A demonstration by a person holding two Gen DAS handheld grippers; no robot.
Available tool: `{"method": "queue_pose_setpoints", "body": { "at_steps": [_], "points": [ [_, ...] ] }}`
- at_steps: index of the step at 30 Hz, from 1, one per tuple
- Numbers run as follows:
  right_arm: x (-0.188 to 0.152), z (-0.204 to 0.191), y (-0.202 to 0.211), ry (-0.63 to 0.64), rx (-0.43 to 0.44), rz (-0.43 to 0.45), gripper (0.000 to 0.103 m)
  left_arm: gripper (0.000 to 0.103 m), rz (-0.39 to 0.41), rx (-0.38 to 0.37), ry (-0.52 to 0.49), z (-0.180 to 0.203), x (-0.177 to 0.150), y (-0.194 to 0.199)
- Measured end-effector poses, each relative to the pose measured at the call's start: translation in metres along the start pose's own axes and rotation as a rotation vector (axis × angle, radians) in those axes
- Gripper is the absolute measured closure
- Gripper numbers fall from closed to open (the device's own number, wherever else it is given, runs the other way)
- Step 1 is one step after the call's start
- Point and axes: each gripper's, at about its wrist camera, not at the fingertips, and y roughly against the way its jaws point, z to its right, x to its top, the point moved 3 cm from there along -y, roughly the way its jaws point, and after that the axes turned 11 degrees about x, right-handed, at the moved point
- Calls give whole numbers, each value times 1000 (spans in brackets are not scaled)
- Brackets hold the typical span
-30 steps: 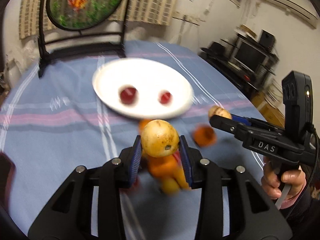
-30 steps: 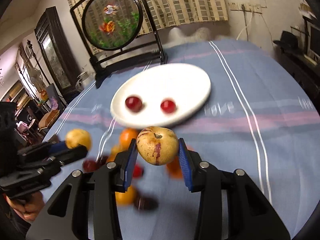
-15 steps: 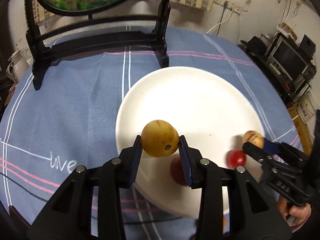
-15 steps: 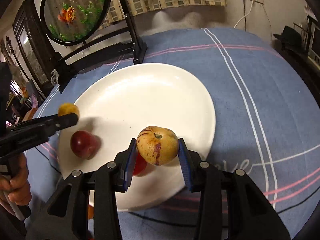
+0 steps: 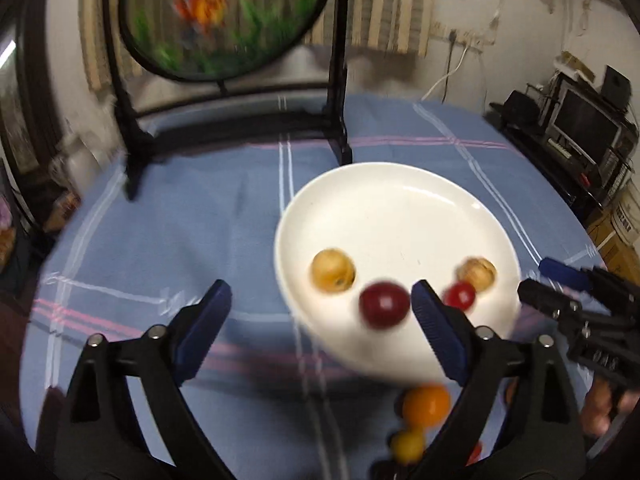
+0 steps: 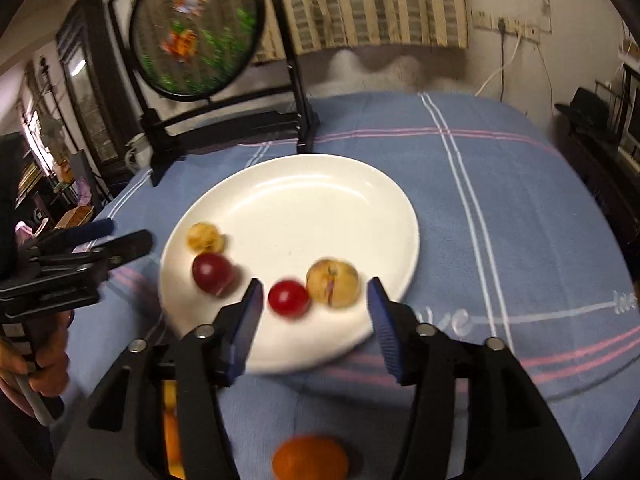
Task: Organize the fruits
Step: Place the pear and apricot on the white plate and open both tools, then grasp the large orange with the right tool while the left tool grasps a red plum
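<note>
A white plate (image 5: 400, 200) (image 6: 320, 200) lies on the blue cloth. Four fruits rest on its near side. A plain yellow fruit (image 5: 333, 270) (image 6: 205, 237) lies free just ahead of my left gripper (image 5: 320, 292) (image 6: 128, 234), whose jaws are opening wide around nothing. A yellow fruit with purple streaks (image 6: 332, 288) (image 5: 476, 274) and a small red fruit (image 6: 288, 297) (image 5: 460, 295) lie between the opening jaws of my right gripper (image 6: 314, 292) (image 5: 536, 280), with its pads off both. A dark red plum (image 5: 384, 305) (image 6: 212, 273) sits between the two grippers.
A black stand with a round fish picture (image 5: 224, 20) (image 6: 192, 32) rises behind the plate. Loose fruit lies on the cloth in front of the plate: an orange one (image 5: 426, 406) (image 6: 310, 458) and a small yellow one (image 5: 407, 444). Shelves with a screen (image 5: 580, 120) stand beyond the table's right edge.
Both grippers have let go of their fruits, which now lie on the plate. Both sets of jaws have spread apart and the grippers have drawn back from the plate.
</note>
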Motion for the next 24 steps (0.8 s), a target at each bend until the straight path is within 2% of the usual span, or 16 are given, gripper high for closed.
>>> {"method": "queue_pose_setpoints", "body": {
  "at_steps": [2,5,11,14,17,24],
  "points": [
    [-19,-4,17,27,-3,18,40,3,42,-6,2,-4,-19,22],
    [-49,-7,32,44,-1,21,40,2,71,-4,13,-9,-58,44],
    [-88,-14,41,76,-30,-38,40,2,4,-30,55,-18,-111,50],
    [-92,-22,45,119,-59,-23,39,2,12,-15,38,-18,-119,57],
    [-95,-24,41,136,-68,-42,39,2,45,-23,77,-23,-119,64],
    [-100,-22,26,132,-80,-100,39,2,8,-7,57,-19,-122,57]
  ]
}}
